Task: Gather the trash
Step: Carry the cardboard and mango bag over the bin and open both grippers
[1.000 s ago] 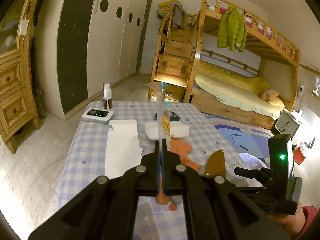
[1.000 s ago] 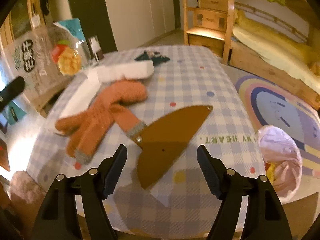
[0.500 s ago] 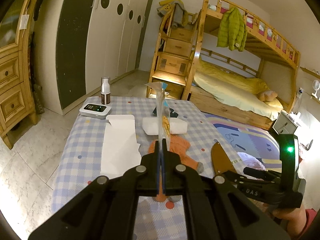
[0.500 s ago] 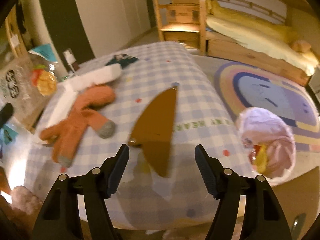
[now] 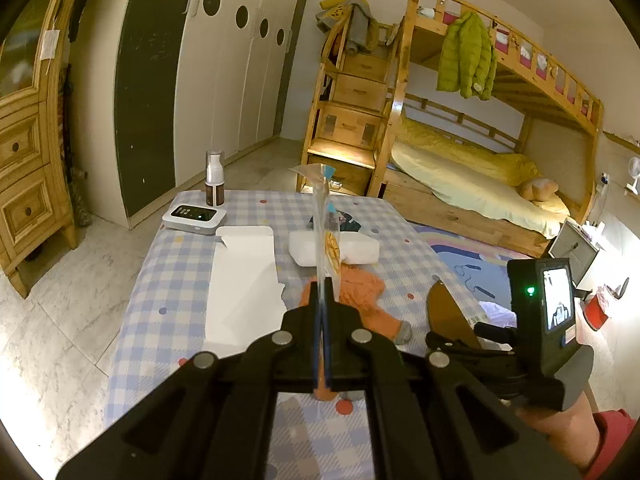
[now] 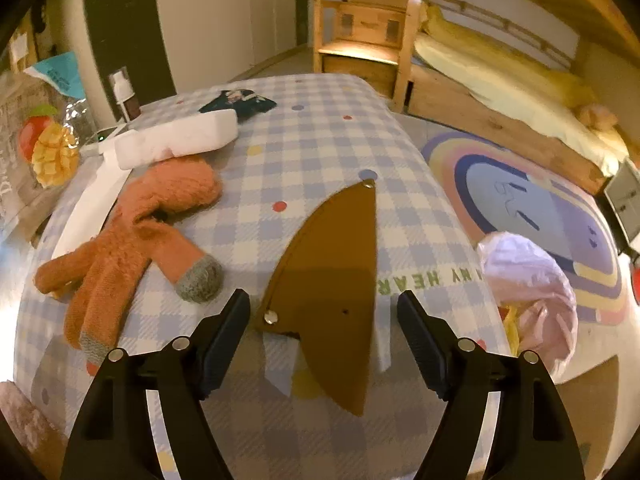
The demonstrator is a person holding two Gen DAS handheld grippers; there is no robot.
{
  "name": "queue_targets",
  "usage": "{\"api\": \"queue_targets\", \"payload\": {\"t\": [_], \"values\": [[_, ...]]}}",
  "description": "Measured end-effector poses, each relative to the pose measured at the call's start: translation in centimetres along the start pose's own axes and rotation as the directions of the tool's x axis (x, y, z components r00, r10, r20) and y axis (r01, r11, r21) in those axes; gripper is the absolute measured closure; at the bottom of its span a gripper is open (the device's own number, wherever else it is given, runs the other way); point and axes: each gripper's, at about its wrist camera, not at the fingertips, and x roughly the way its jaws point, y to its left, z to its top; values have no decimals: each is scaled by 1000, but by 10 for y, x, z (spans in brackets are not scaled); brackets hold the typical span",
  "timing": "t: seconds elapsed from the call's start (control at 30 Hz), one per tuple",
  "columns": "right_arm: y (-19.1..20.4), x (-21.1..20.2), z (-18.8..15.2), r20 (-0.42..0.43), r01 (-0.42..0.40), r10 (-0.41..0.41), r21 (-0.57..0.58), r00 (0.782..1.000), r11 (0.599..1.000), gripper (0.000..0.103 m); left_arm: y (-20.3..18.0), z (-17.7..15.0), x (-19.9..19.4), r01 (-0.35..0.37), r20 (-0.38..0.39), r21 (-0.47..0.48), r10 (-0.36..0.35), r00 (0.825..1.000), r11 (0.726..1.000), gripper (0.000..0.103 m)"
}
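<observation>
My left gripper is shut on a clear snack wrapper with a mango picture, held upright above the checked table; the wrapper also shows at the left of the right wrist view. My right gripper is open and empty, its fingers either side of the near end of a brown leather sheath lying on the table. The sheath also shows in the left wrist view. A bin lined with a pink bag stands on the floor to the right of the table.
On the table lie an orange glove, a white foam block, a flat white carton, a dark wrapper, a white device and a pump bottle. A bunk bed and wardrobes stand beyond.
My right gripper has swung left and closer, so the sheath now lies between its open fingers. My left gripper still holds the wrapper upright and has barely moved.
</observation>
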Motion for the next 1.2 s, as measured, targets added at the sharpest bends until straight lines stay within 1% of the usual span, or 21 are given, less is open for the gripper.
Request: {"api": "queue_targets", "payload": {"t": [0.03, 0.07, 0.13, 0.23, 0.33, 0.4, 0.5, 0.7, 0.8, 0.97, 1.07, 1.2], "values": [[-2, -2, -2, 0, 6, -6, 5, 1000, 1000, 32, 0, 0, 0, 1, 0, 1, -1, 1000, 1000, 103], [-4, -4, -3, 2, 8, -8, 8, 1000, 1000, 40, 0, 0, 0, 2, -1, 1, -2, 1000, 1000, 103], [-8, -8, -5, 5, 12, -12, 17, 1000, 1000, 48, 0, 0, 0, 1, -1, 0, -1, 1000, 1000, 103], [-11, -16, -7, 28, 7, -8, 22, 1000, 1000, 50, -1, 0, -1, 4, -1, 2, -4, 1000, 1000, 103], [-17, -36, -8, 81, -36, 35, 12, 996, 999, 51, -5, -1, -4, 8, 1, 12, -8, 1000, 1000, 103], [-22, -54, -9, 118, -107, 107, -1, 987, 994, 51, -9, -1, -5, 18, -2, 15, -18, 1000, 1000, 103], [-31, -74, -11, 154, -155, 155, -11, 976, 988, 51, -18, -1, -5, 40, -6, 23, -39, 999, 999, 103], [-51, -92, -14, 172, -176, 172, 13, 970, 984, 51, -60, -3, 2, 92, -26, 101, -90, 996, 991, 103], [-59, -96, -15, 174, -177, 170, 24, 970, 984, 51, -90, -8, 11, 124, -49, 163, -117, 992, 979, 103], [-89, -105, -24, 189, -171, 155, 70, 970, 983, 50, -137, -12, 24, 187, -78, 245, -173, 982, 951, 103], [-114, -109, -27, 201, -152, 127, 116, 971, 982, 50, -172, -14, 33, 235, -95, 301, -216, 972, 924, 103], [-155, -111, -36, 211, -105, 64, 188, 975, 977, 50, -207, -15, 47, 281, -119, 347, -255, 960, 895, 103]]}}
